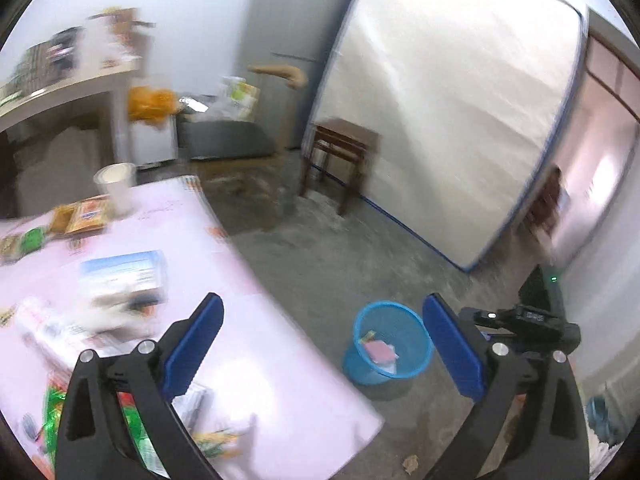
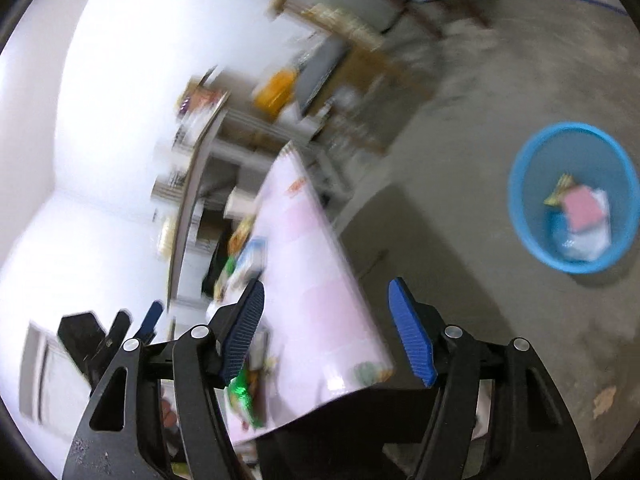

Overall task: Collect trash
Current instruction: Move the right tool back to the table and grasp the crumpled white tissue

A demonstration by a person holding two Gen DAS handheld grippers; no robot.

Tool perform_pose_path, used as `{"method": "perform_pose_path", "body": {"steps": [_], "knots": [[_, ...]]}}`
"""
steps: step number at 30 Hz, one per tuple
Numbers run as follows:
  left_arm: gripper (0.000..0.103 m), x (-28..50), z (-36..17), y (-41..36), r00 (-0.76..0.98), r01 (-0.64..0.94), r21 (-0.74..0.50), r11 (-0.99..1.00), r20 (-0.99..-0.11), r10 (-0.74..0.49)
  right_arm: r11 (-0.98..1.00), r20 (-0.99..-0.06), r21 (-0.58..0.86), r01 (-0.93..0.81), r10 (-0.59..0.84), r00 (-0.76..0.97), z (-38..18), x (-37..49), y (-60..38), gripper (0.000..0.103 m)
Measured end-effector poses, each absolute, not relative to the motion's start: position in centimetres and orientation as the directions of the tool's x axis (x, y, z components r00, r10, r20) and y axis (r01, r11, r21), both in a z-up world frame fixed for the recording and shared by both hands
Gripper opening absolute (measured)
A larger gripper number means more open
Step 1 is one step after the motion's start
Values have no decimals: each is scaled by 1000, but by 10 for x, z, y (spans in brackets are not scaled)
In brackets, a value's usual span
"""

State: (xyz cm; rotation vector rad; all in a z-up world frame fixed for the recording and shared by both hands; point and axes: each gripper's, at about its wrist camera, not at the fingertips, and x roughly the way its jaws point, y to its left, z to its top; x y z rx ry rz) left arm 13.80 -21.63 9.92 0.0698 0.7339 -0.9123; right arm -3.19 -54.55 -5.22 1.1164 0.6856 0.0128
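My left gripper [image 1: 323,300] hangs open and empty above the corner of a table covered in pink cloth [image 1: 260,340]. Blurred wrappers lie on the cloth: a green one [image 1: 54,408], an orange packet [image 1: 86,212], a blue and white box [image 1: 124,272] and a white cup [image 1: 116,184]. On the floor beside the table stands a blue mesh bin [image 1: 388,340] holding pink paper and scraps. My right gripper [image 2: 326,286] is open too, with nothing between its pads, over the table's end [image 2: 312,280]. The bin [image 2: 572,196] lies off to its right, and a green wrapper [image 2: 240,392] lies below its left finger.
A wooden stool [image 1: 340,152] stands before a wrapped mattress [image 1: 460,120] that leans on the wall. A cluttered shelf [image 1: 60,80] and a grey cabinet [image 1: 296,20] are behind the table. Bare concrete floor [image 1: 360,248] surrounds the bin.
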Motion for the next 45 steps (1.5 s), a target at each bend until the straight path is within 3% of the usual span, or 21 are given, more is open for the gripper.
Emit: {"method": "perform_pose_path", "body": {"steps": [6,12,22,25,28,32,33,45], "knots": [[97,171,94,-113,514,617,-242,748,-596,-617,529,-489,827,190,510,708,-22,68,-456,67],[97,197,74,-45,547,512,-300,805,-609,-575,543,-532,820,181,607,590,-28,170,-379,68],[97,221,60,-1,560,483,-319,815,-604,-568,667,-702,695,268,549,454,-59,278,-309,67],[97,226,55,2,556,493,-306,814,-609,-566,688,-727,671,276,535,431,-65,289,-304,58],[97,231,48,3,541,497,-320,807,-612,-576,685,-738,663,302,529,420,-74,296,-300,42],[97,235,42,6,533,494,-334,803,-613,-583,686,-740,661,304,527,419,-82,295,-297,6],[97,236,41,7,532,489,-338,804,-614,-582,687,-736,664,297,530,421,-82,293,-297,2],[97,243,47,2,535,485,-332,809,-619,-575,755,-683,638,149,467,562,-38,263,-311,0]]}}
